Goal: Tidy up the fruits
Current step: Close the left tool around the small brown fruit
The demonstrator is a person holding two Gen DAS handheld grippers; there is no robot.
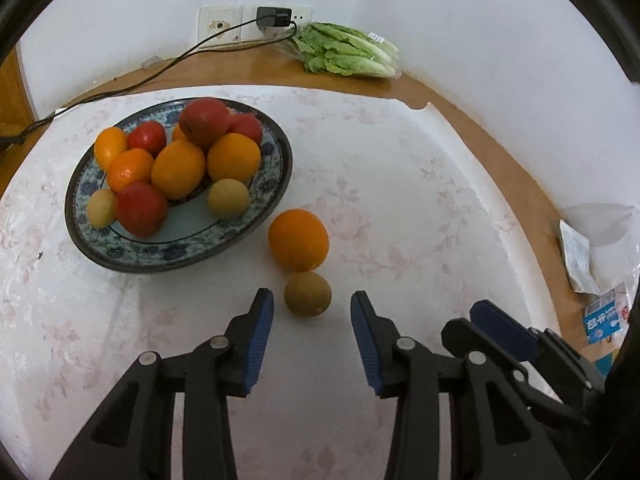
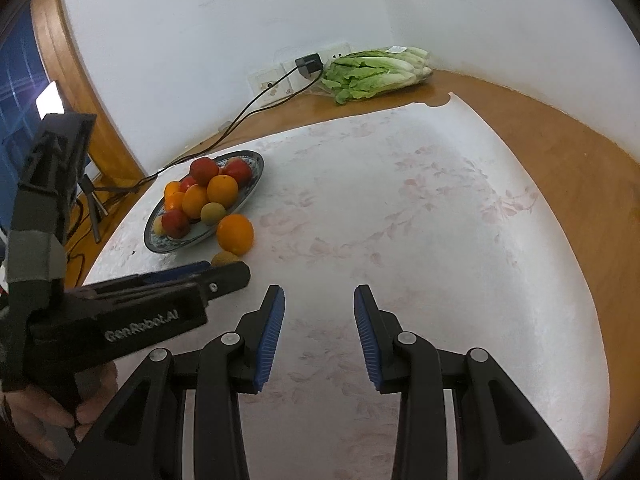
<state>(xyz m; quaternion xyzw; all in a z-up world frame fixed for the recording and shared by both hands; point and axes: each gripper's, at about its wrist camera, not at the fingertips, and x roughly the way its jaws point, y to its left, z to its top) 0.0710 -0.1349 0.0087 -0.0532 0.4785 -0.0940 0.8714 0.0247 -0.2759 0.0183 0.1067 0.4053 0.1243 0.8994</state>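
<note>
A blue patterned plate [image 1: 256, 220] holds several oranges, red fruits and brown kiwis. Beside it on the white cloth lie a loose orange [image 1: 298, 239] and a loose kiwi [image 1: 307, 293], touching. My left gripper [image 1: 312, 304] is open, its tips on either side of the kiwi's near edge, not gripping it. My right gripper [image 2: 319, 300] is open and empty over bare cloth, to the right of the left gripper [image 2: 224, 270]. In the right wrist view the plate [image 2: 256, 168], orange [image 2: 235, 233] and partly hidden kiwi [image 2: 225, 258] show at the left.
A bag of lettuce [image 1: 346, 50] lies at the back by the wall sockets, with a plugged charger [image 1: 273, 17] and its cable across the wooden table. Packets and a plastic bag [image 1: 600, 264] lie at the right edge. The right gripper's finger [image 1: 504, 332] is close on my left gripper's right.
</note>
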